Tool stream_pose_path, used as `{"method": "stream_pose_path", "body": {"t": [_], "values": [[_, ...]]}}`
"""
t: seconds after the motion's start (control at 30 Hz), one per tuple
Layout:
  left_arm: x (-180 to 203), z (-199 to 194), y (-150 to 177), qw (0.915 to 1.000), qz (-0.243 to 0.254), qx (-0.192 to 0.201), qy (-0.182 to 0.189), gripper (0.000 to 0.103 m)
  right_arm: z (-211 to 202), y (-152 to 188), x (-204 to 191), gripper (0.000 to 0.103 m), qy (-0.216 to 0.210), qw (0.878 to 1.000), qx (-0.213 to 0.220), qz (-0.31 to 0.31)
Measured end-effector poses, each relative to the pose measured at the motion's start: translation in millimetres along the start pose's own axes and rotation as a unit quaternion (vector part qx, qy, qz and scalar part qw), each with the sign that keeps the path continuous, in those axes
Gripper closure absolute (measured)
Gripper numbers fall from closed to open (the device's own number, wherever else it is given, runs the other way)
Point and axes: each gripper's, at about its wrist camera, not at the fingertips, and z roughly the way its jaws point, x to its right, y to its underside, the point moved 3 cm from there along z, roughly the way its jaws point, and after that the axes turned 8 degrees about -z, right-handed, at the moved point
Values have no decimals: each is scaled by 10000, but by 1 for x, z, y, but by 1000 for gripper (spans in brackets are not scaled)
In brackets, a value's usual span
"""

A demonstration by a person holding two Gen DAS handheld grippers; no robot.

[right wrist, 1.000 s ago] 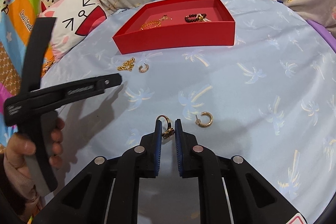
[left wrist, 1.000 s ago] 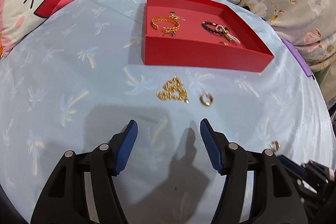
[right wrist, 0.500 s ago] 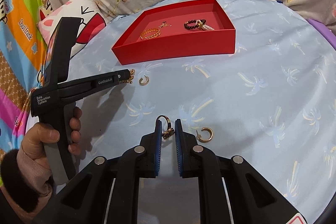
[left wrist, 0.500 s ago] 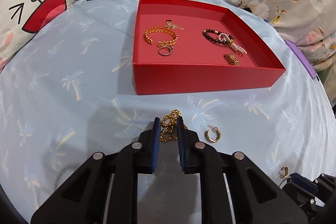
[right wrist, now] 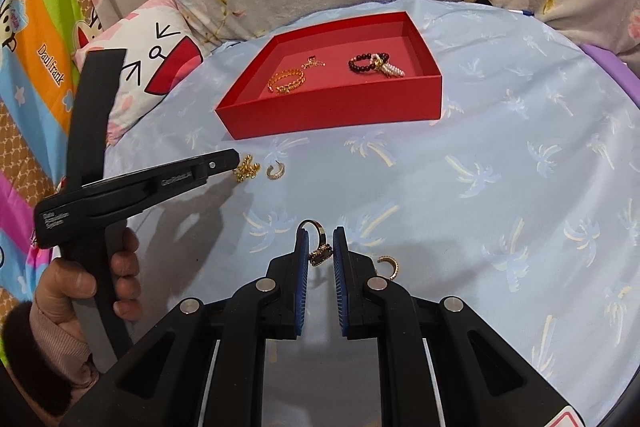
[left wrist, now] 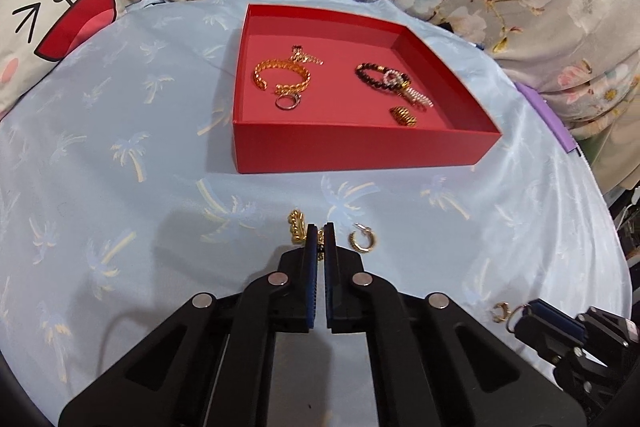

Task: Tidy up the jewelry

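Two grippers: we are working both at once over the blue cloth (left wrist: 120,131), lower half of each frame.
Left gripper (left wrist: 319,227): we are pinching the gold chain (left wrist: 295,227) at bottom centre of the left view; the blue pads are nearly together, with part of the chain caught between them and the rest spilling out to the left of the tips.
Right gripper (right wrist: 321,233): we are clamping a ring (right wrist: 316,239) at bottom centre of the right view; its hoop is standing up between the pads, its dark top lying lower in the gap.
Box (left wrist: 360,151): the red box is sitting straight ahead of the left fingers, upper centre of the left view, its near wall facing us; in the right view it lies up and slightly left.
Key relation: the left gripper is nearer the box, we judge, and the chain needs to rise over the near wall before travelling forward.
Inside the box: a gold bracelet (left wrist: 282,75) is lying at left, a bead bracelet (left wrist: 380,77) at right.
Loose pieces: one hoop earring (left wrist: 363,239) is lying just right of the left fingertips; another (right wrist: 389,265) is lying just right of the right fingertips.
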Motion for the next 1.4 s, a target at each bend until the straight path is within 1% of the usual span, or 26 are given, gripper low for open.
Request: {"method": "stream_pose_path", "body": {"t": [0.13, 0.27, 0.37, 0.5, 0.57, 0.67, 0.73, 0.8, 0.87, 0.93, 1.0, 1.03, 1.07, 1.2, 1.3, 1.4], "values": [[4, -24, -5, 9997, -69, 85, 223, 101, -12, -7, -2, 92, -4, 9999, 131, -9], [11, -54, -18, 9988, -109, 247, 397, 101, -27, -19, -3, 92, -42, 9995, 316, -36], [19, -76, -35, 9975, -84, 434, 546, 101, -40, -38, -4, 92, 18, 9985, 531, -144], [33, -93, -62, 9951, 43, 631, 760, 103, -49, -71, 2, 92, 9, 9965, 812, -210], [43, -99, -80, 9938, 197, 808, 737, 103, -51, -88, 5, 92, -4, 9954, 932, -219], [52, -99, -103, 9925, 322, 956, 694, 103, -48, -116, 10, 92, 0, 9939, 1084, -213], [54, -97, -114, 9925, 358, 979, 643, 103, -42, -132, 15, 92, 44, 9933, 1138, -184], [53, -94, -117, 9927, 345, 1003, 573, 103, -41, -138, 16, 92, 33, 9928, 1185, -171], [48, -90, -109, 9930, 371, 1032, 435, 103, -40, -136, 14, 92, 18, 9927, 1191, -187], [39, -77, -92, 9951, 301, 880, 336, 102, -38, -126, 12, 92, 25, 9934, 1129, -216], [30, -62, -73, 9972, 229, 673, 229, 89, -33, -114, 12, 92, 13, 9948, 1009, -169], [26, -54, -62, 9983, 207, 521, 177, 77, -31, -107, 12, 92, -9, 9954, 951, -131], [21, -45, -48, 9990, 189, 404, 102, 74, -30, -100, 12, 92, -13, 9959, 894, -99], [10, -17, -4, 9995, 279, -35, -147, 74, -27, -72, 14, 92, -12, 9977, 681, 19], [6, -4, 13, 9989, 345, -145, -266, 74, -28, -56, 16, 92, -34, 9982, 579, 137], [4, 9, 21, 9986, 350, -265, -300, 74, -27, -48, 18, 92, -28, 9985, 510, 191]]}}
